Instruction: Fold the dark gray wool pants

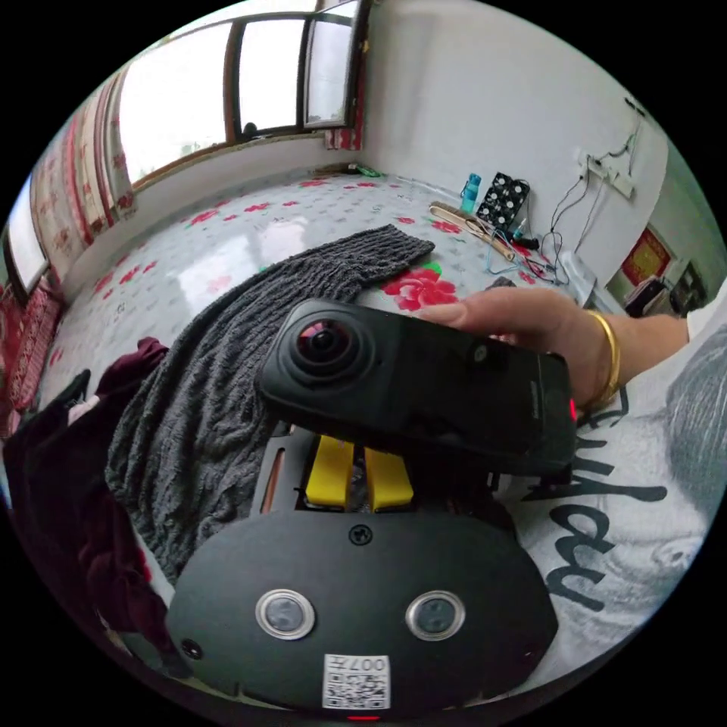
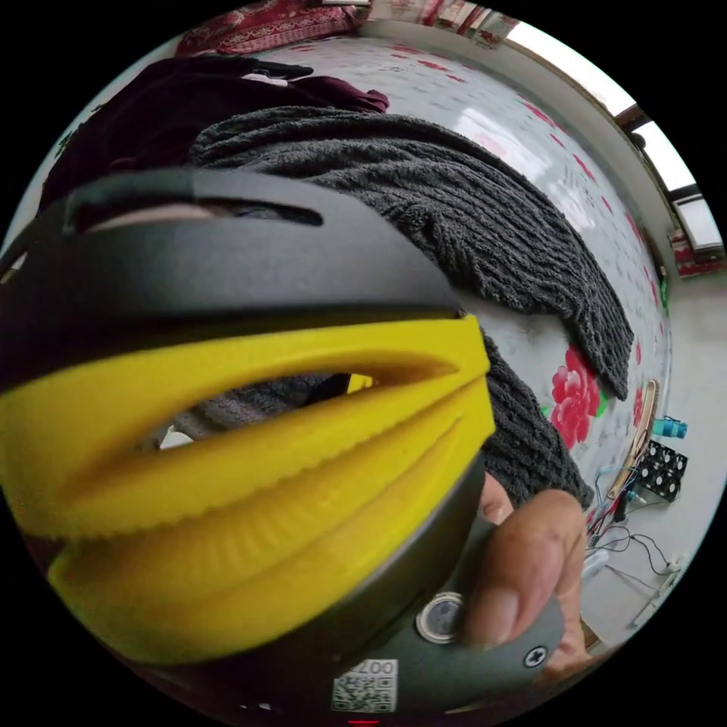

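Note:
The dark gray wool pants lie spread and rumpled on a floral sheet, one leg stretching towards the far wall; in the right gripper view the pants lie behind the tools. My left gripper has its yellow jaws side by side with nothing between them. Just above them a hand holds the right gripper's black camera unit. In the right gripper view the left gripper looms very close, its tips pressed together. A thumb rests on the right gripper's body; its jaws are hidden.
A dark maroon garment is heaped beside the pants' waist end. By the far wall stand a blue bottle, a black fan unit and loose cables. A person's printed white shirt is close on the right.

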